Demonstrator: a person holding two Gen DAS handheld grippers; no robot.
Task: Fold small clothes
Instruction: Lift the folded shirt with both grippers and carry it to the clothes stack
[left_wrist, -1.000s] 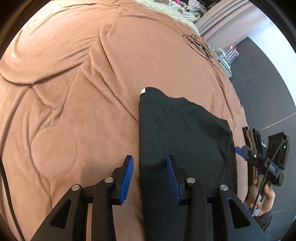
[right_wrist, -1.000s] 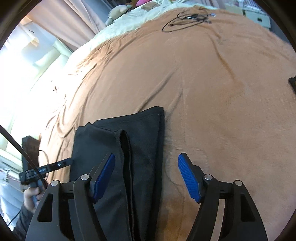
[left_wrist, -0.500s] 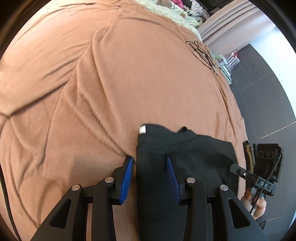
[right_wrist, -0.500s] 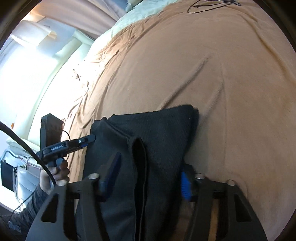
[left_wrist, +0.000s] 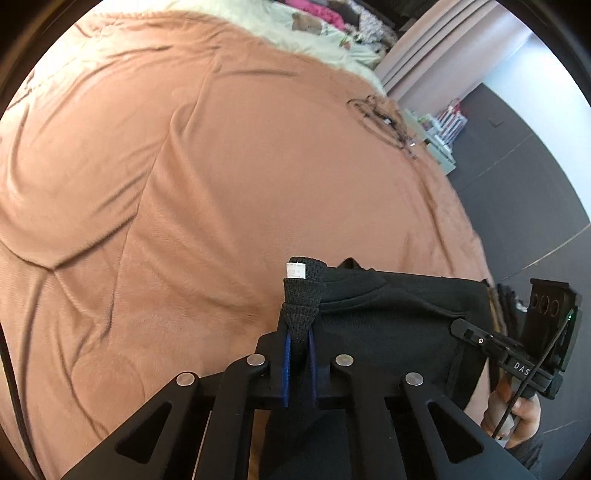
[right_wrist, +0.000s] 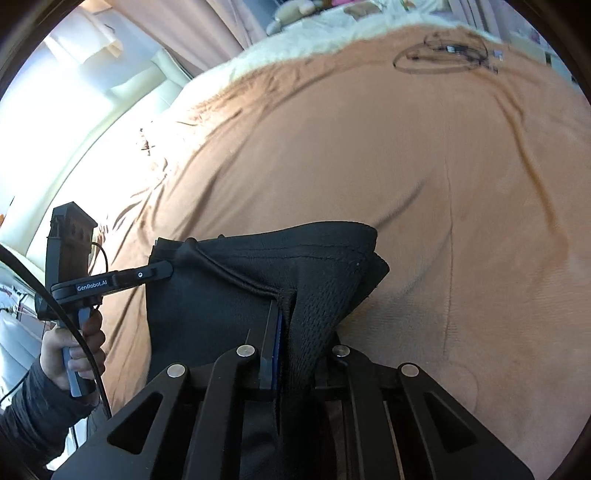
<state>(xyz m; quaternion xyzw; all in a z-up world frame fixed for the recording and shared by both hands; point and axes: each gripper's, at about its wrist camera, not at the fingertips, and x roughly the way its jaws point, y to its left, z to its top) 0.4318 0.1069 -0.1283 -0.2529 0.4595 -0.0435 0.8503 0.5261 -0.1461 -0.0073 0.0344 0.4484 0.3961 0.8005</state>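
Observation:
A small black knit garment (left_wrist: 388, 317) lies partly folded on the brown bed cover (left_wrist: 221, 184). My left gripper (left_wrist: 300, 343) is shut on its left corner, where a white label (left_wrist: 295, 270) sticks up. My right gripper (right_wrist: 284, 332) is shut on the garment's (right_wrist: 229, 295) right corner, and the pinched cloth bunches up over the pads. The garment's near edge is lifted between both grippers. Each gripper shows in the other's view, the right one (left_wrist: 480, 341) and the left one (right_wrist: 147, 273).
A coiled black cable (left_wrist: 384, 120) lies on the far part of the bed cover, also in the right wrist view (right_wrist: 443, 55). Pale bedding and soft toys (right_wrist: 295, 22) sit at the head. A dark floor (left_wrist: 517, 206) runs along the right edge.
Both grippers have closed from open onto the garment's near corners. The cloth has bunched up and its near edge has lifted off the bed.

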